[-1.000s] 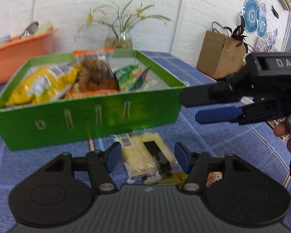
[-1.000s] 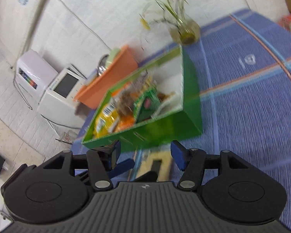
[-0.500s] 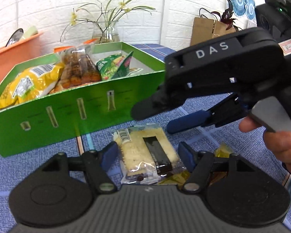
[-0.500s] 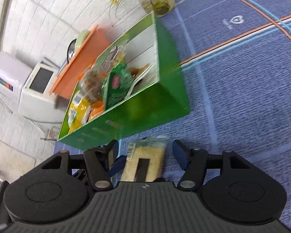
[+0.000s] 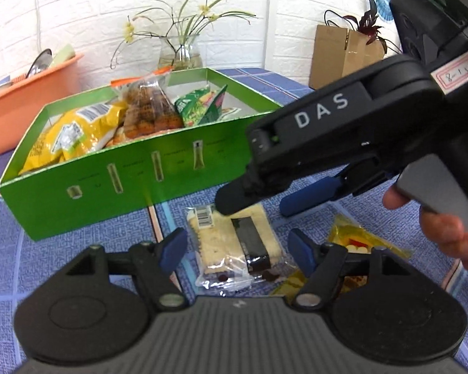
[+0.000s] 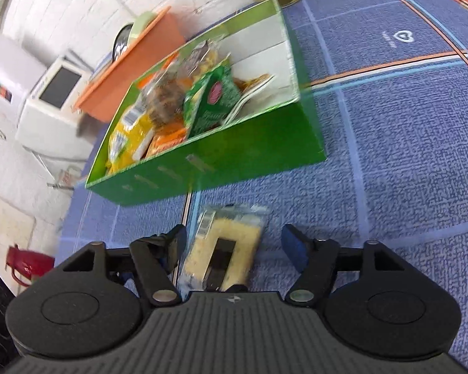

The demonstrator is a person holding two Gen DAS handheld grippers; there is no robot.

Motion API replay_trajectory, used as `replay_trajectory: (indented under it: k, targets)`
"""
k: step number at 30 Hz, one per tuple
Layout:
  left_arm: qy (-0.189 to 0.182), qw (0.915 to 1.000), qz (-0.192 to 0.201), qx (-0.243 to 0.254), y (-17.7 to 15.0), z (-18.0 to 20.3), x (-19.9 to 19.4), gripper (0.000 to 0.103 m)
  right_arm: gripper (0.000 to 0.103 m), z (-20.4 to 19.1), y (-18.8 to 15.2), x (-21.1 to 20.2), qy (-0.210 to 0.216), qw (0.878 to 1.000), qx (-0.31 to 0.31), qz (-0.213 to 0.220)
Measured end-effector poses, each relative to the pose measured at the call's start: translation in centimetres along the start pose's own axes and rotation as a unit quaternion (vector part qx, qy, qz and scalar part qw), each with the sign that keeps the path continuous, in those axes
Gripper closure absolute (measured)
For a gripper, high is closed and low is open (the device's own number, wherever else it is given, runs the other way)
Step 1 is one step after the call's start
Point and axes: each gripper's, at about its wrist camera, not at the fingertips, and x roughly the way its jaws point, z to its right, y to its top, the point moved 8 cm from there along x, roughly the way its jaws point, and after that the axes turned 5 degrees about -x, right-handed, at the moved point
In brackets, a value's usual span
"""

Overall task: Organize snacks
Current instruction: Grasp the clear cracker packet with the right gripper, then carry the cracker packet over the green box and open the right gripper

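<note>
Cracker packet (image 6: 223, 249) flat on the table (image 6: 390, 155), just before the green box (image 6: 234, 168). Right gripper (image 6: 234, 243) just opened wide, straddling it, empty; left gripper (image 5: 237, 249) opening, empty. Lower, pinch long edges, lift over wall.

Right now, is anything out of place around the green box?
Yes. A cracker pack lies on the cloth in front of the green box, between the open pads of both claws, not held. A yellow packet also lies loose to its right. The other snacks sit inside the box.
</note>
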Motion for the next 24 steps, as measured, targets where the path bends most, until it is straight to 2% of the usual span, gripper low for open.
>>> replay_trajectory:
  k: [3, 6, 10, 13, 14, 15, 16, 19, 24]
  targets:
    - [-0.017, 0.9996, -0.012, -0.021, -0.4, -0.5, 0.8, 0.03, 0.0, -0.7, -0.2, 0.4, -0.01, 1.0, -0.005, -0.007]
    - [-0.016, 0.9999, 0.001, -0.007, -0.6, -0.2, 0.8, 0.031, 0.0, -1.6, -0.1, 1.0, -0.038, 0.999, -0.024, -0.005]
    - [-0.015, 0.9998, 0.011, -0.007, -0.9, 0.1, 0.7, 0.038, 0.0, -3.4, -0.2, 2.0, -0.078, 0.991, -0.106, -0.007]
    - [-0.012, 0.9996, 0.014, -0.019, -1.0, -0.3, 0.3, 0.042, 0.0, -3.3, -0.2, 2.1, -0.074, 0.99, -0.119, 0.002]
    - [-0.01, 0.9995, 0.014, -0.025, -0.9, -0.5, 0.2, 0.043, 0.004, -3.3, -0.4, 2.1, -0.077, 0.989, -0.128, 0.003]
    - [-0.007, 0.9995, 0.016, -0.028, -0.8, -0.6, 0.1, 0.044, 0.013, -3.1, -0.4, 2.0, -0.086, 0.987, -0.133, 0.011]
    - [-0.009, 0.9992, 0.014, -0.036, -0.8, -0.8, 0.0, 0.044, 0.022, -3.0, -0.6, 1.7, -0.085, 0.988, -0.13, 0.018]
    - [-0.021, 0.998, 0.022, -0.056, -0.5, -1.1, -0.9, 0.044, 0.023, -2.9, -0.9, 1.1, -0.064, 0.991, -0.108, 0.035]
    - [-0.017, 0.9963, 0.067, -0.05, 0.7, -0.7, -3.8, 0.045, 0.025, -3.7, -0.8, -1.3, -0.014, 0.995, -0.066, 0.079]
